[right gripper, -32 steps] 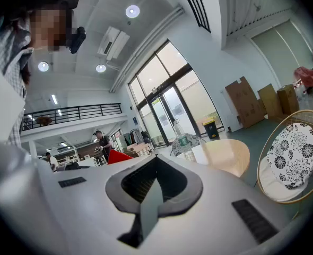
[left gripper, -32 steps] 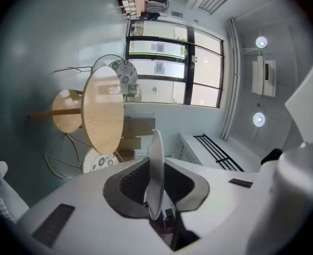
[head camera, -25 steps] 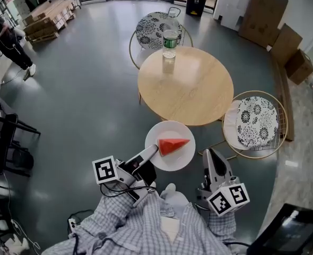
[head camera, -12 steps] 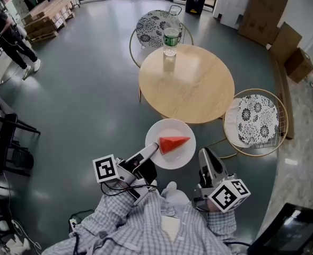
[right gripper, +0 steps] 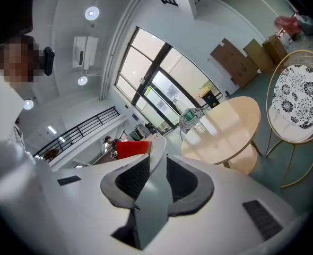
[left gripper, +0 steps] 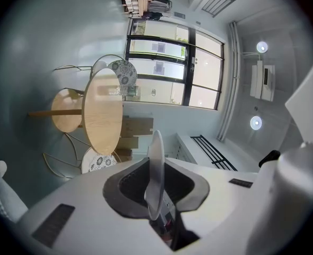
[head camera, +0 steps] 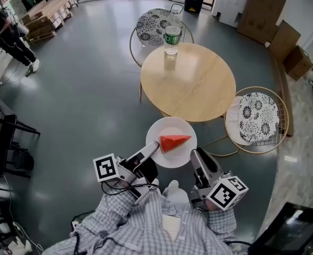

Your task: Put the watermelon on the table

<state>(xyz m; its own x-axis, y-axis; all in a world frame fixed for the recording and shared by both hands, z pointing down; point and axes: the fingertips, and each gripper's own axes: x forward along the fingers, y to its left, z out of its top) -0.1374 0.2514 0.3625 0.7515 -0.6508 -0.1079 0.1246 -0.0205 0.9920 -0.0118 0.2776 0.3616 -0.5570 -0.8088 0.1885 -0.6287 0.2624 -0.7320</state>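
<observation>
The watermelon (head camera: 173, 142), a red wedge, lies on a white plate (head camera: 170, 127) held in the air above the grey floor (head camera: 87, 100). The plate is not on the round wooden table (head camera: 191, 84); in the head view its far rim lies just at the table's near edge. The wedge's tip points toward that view's right.

The left gripper (head camera: 155, 147) reaches in from the lower left and is clamped on the plate's rim. In the left gripper view the rim stands edge-on as a thin white blade between the 2 jaws, with both dark pads against it.

The right gripper (head camera: 196, 154) sits at the plate's lower right edge, its tips just at the rim. In the right gripper view its 2 jaws stand a little apart, and the plate's pale rim and shaded underside fill the slot between them. The red wedge shows just left of that slot (no press of the pads on the rim can be made out).

On the table, 1 clear bottle (head camera: 171, 37) with a green label stands upright near the far edge. Beyond it is 1 chair (head camera: 148, 30) with a wire frame and a black-and-white patterned cushion, and another chair (head camera: 257, 120) of the same kind stands at the table's right. Checked sleeves (head camera: 140, 227) fill the bottom of the head view. Flat cardboard (head camera: 262, 9) leans at the upper right, and a person (head camera: 10, 33) in dark clothes stands well apart at the upper left.
</observation>
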